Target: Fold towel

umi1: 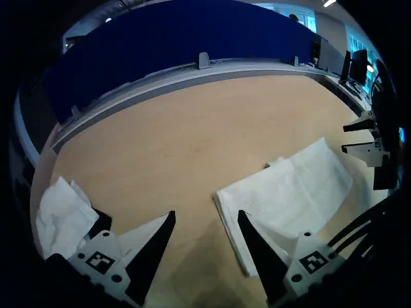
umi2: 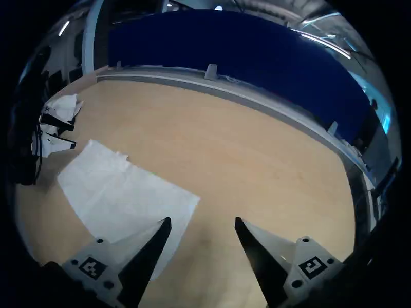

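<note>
Your left gripper (umi1: 205, 213) is spread wide over the wooden table (umi1: 195, 133), with nothing between its fingers. In the left gripper view the towel (umi1: 290, 192), white and folded flat into a rectangle, lies at about two o'clock from that gap. Its near edge runs under the right-hand fingertip, while the gap itself looks down on bare wood. You cannot tell from here whether that finger touches the cloth. A crumpled white cloth (umi1: 61, 218) sits at nine o'clock, just beyond the other finger. Your right gripper (umi2: 202, 220) is likewise spread apart and holds nothing. In the right gripper view the towel lies at ten o'clock from the gap, with one corner pointing toward it and stopping just short, and the near edge passing behind the left-hand finger. The towel lies between the two grippers: in each view the other gripper stands just past the towel's far corner, at three o'clock in the left gripper view and nine o'clock in the right. A blue partition (umi2: 231, 51) stands along the table's far edge at twelve o'clock.
</note>
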A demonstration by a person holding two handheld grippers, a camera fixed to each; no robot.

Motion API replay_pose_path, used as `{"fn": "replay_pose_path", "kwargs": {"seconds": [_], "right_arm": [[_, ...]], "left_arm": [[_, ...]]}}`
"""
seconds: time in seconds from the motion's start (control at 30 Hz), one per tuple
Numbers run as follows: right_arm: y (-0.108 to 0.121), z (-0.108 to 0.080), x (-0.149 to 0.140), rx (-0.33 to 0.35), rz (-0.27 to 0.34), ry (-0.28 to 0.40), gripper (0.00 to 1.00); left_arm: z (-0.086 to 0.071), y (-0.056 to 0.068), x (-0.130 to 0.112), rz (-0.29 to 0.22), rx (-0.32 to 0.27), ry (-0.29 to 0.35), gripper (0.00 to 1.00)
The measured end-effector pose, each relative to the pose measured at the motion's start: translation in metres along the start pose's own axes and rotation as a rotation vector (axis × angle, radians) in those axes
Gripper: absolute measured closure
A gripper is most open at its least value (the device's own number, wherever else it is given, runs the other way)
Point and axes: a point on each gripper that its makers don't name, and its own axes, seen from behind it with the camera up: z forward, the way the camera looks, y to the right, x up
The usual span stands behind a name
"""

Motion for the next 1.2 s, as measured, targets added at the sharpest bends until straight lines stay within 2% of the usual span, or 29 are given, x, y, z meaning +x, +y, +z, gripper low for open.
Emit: {"fn": "replay_pose_path", "kwargs": {"seconds": [0.2,0.4,0.9,1.2], "right_arm": [[-0.001,-0.005,-0.003,0.004,0.003,0.000,0.00],[-0.007,-0.013,-0.010,0.012,0.003,-0.007,0.00],[-0.018,-0.042,-0.033,0.016,0.027,-0.018,0.00],[-0.026,-0.045,-0.035,0.054,0.009,-0.019,0.00]], "left_arm": [[-0.007,-0.001,-0.001,-0.019,-0.009,0.004,0.10],[-0.016,0.000,-0.007,-0.016,-0.009,0.003,0.10],[-0.043,0.015,-0.043,-0.038,-0.024,-0.012,0.10],[-0.058,0.012,-0.057,-0.092,-0.002,-0.010,0.10]]}}
